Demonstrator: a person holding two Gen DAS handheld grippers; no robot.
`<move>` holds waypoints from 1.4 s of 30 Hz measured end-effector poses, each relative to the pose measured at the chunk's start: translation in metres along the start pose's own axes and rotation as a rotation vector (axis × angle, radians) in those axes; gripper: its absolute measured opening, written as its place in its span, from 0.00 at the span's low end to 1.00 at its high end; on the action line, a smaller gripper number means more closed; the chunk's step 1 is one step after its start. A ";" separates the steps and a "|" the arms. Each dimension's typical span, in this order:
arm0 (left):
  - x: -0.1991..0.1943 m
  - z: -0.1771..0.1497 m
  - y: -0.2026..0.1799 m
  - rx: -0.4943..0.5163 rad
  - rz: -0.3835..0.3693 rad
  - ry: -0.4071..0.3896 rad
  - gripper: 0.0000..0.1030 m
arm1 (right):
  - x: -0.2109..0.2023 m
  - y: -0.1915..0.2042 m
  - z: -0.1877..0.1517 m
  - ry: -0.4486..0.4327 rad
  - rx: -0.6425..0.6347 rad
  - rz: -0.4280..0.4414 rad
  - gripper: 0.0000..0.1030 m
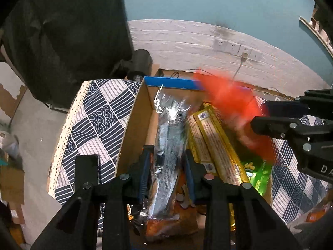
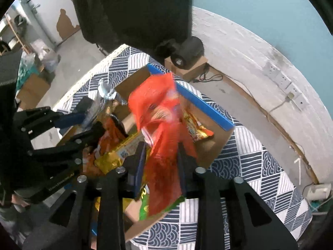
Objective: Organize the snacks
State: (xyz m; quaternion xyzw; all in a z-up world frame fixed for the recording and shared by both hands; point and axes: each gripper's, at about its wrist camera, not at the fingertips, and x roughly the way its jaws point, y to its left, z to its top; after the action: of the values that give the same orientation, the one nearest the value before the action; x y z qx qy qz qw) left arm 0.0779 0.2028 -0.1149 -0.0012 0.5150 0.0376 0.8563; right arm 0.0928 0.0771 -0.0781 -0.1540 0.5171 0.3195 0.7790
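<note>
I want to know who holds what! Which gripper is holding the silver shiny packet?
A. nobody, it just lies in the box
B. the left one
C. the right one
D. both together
B. The left gripper has its jaws closed on the silver packet over the cardboard box, while the right gripper holds a blurred red packet instead.
</note>
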 end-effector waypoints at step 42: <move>-0.138 -0.032 -0.045 0.036 0.052 -0.219 0.84 | -0.141 -0.021 -0.096 -0.220 0.073 -0.082 0.74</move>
State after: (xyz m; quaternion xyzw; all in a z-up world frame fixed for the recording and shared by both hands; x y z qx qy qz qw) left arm -0.0115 0.1477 -0.0093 0.0315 0.4187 0.0506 0.9061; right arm 0.0022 -0.0405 0.0073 -0.1103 0.4331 0.2832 0.8486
